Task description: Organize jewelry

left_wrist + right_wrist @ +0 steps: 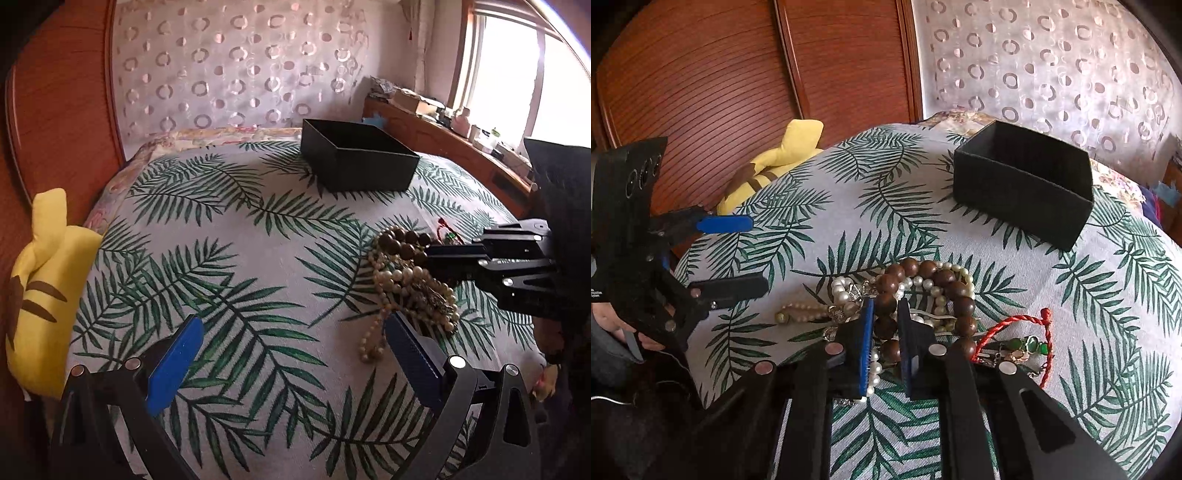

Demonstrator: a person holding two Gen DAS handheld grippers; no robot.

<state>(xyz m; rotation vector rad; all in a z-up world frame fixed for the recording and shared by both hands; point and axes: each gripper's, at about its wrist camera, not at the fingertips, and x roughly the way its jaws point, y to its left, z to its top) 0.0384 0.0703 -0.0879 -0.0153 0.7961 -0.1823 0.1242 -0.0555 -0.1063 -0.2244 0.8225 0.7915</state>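
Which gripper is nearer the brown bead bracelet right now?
Right. The right gripper is closed around the brown bead bracelet in the jewelry pile; the left gripper is open, off to the side over bare cloth.

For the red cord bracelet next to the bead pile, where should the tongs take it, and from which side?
Probably at the raised outer arc of the red cord bracelet, coming from above on its open right side. That loop lies clear of the brown bead bracelet, whereas its near end tangles with the green stone piece. The right tongs are shut on the brown beads.
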